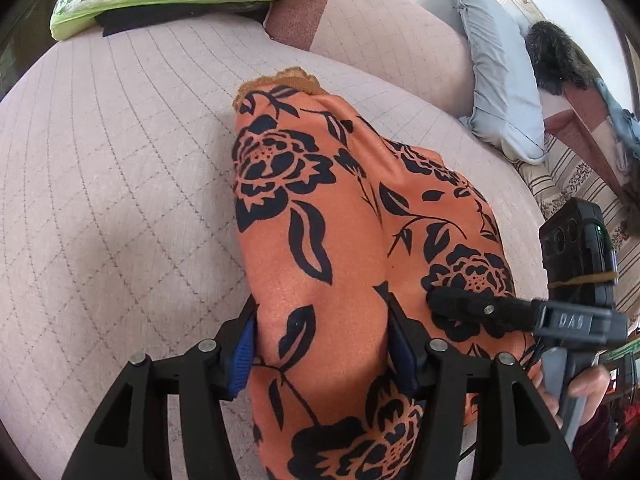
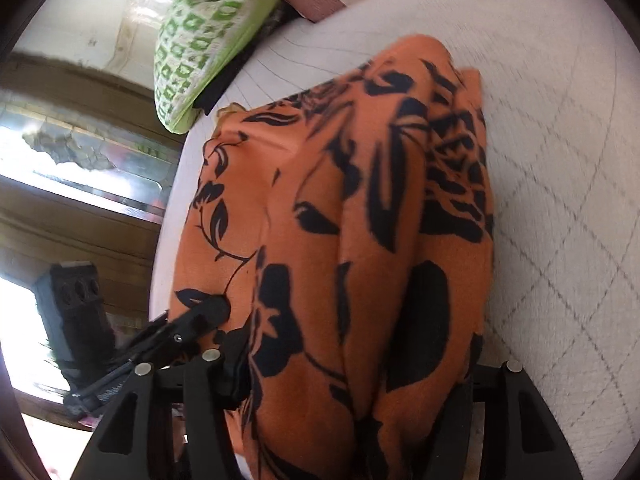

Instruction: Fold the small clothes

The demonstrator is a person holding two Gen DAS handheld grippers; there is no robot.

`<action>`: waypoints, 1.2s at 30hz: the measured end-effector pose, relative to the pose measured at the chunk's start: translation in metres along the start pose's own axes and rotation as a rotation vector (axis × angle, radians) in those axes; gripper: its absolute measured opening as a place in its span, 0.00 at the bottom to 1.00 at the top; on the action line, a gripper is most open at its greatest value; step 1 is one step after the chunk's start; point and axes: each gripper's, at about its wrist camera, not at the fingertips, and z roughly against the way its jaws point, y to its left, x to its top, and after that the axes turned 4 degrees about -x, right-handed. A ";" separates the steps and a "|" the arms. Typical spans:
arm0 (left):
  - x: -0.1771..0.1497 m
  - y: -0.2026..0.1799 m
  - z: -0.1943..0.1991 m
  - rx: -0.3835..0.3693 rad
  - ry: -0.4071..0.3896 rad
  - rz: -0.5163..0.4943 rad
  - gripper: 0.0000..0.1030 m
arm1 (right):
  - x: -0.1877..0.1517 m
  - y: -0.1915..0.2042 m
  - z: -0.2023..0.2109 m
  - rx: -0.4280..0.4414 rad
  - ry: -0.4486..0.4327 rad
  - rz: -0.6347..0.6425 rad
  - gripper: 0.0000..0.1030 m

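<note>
Mid-fold on the quilted bed cover (image 1: 120, 184) — orange floral garment (image 1: 320, 216) draped over it, its near end bunched between the part-open jaws of left gripper (image 1: 324, 344) and right gripper (image 2: 356, 380), grip uncertain — next likely lay flat, release.

Both the left tool (image 1: 324, 344) and right tool (image 2: 356, 364) angle downward, jaws parted.

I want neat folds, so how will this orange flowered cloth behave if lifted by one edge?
The orange flowered cloth is probably floppy: it bulges and creases between the left gripper fingers. It will likely sag and drape, as its soft folds on the quilted bed cover suggest. It looks thin, so probably light.
</note>
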 end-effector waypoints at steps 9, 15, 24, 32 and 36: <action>0.021 -0.005 0.040 0.098 -0.211 -0.013 0.61 | 0.021 0.006 0.080 -0.179 -0.287 0.070 0.61; 0.037 -0.013 0.014 0.187 -0.196 -0.052 0.61 | 0.046 0.012 0.079 -0.072 -0.375 0.071 0.59; 0.038 -0.014 -0.034 0.277 -0.054 -0.071 0.72 | 0.073 -0.030 0.024 -0.129 -0.201 -0.050 0.45; 0.029 -0.018 -0.024 0.289 -0.088 -0.087 0.72 | 0.060 -0.027 0.061 -0.096 -0.222 -0.010 0.45; 0.025 -0.022 -0.013 0.310 -0.123 -0.106 0.72 | 0.044 -0.020 0.087 -0.072 -0.245 0.042 0.45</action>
